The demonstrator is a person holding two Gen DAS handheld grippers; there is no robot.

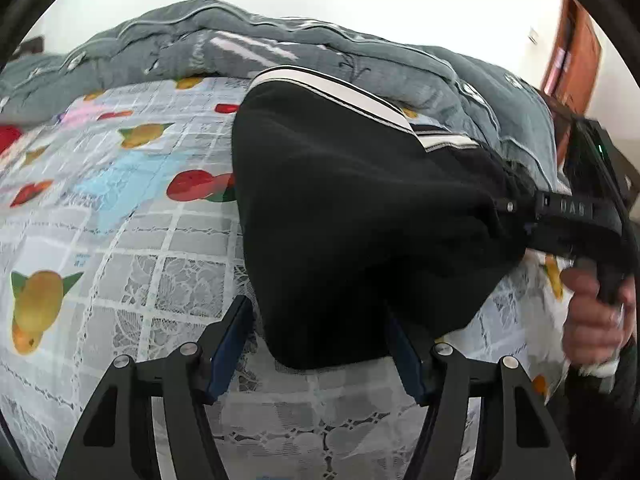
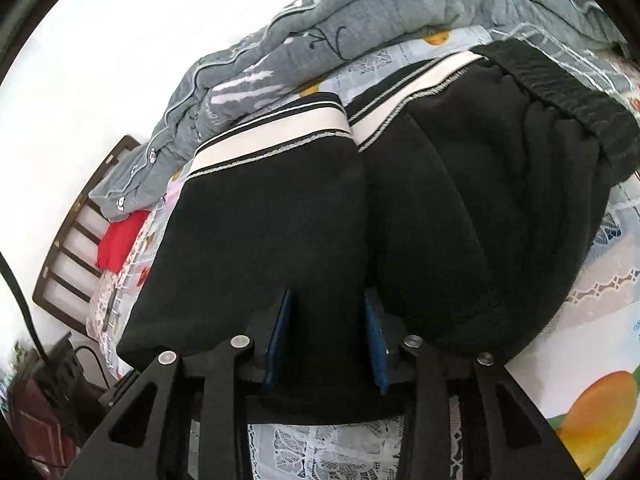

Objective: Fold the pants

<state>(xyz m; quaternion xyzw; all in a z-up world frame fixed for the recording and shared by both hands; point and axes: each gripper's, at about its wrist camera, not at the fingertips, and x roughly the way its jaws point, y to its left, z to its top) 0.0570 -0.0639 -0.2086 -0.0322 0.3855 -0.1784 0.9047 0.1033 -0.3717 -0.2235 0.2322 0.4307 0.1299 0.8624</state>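
Black pants (image 1: 352,200) with white side stripes (image 1: 332,84) lie partly folded on the fruit-patterned bedsheet (image 1: 132,220). In the left wrist view my left gripper (image 1: 316,308) is open wide at the near edge of the cloth. A lower corner of the pants hangs between its blue pads (image 1: 228,344), and the left pad stands clear of it. My right gripper (image 1: 516,216) comes in from the right in a person's hand (image 1: 592,320), clamped on a bunched edge. In the right wrist view my right gripper (image 2: 328,296) has black pants cloth (image 2: 260,220) filling the gap between its fingers; the elastic waistband (image 2: 560,92) is at upper right.
A crumpled grey quilt (image 1: 280,48) is piled along the far side of the bed, just behind the pants. A red cloth (image 2: 120,240) lies by the dark slatted headboard (image 2: 68,264). A wooden door (image 1: 576,48) stands at the far right. Cables and dark objects (image 2: 60,368) sit beside the bed.
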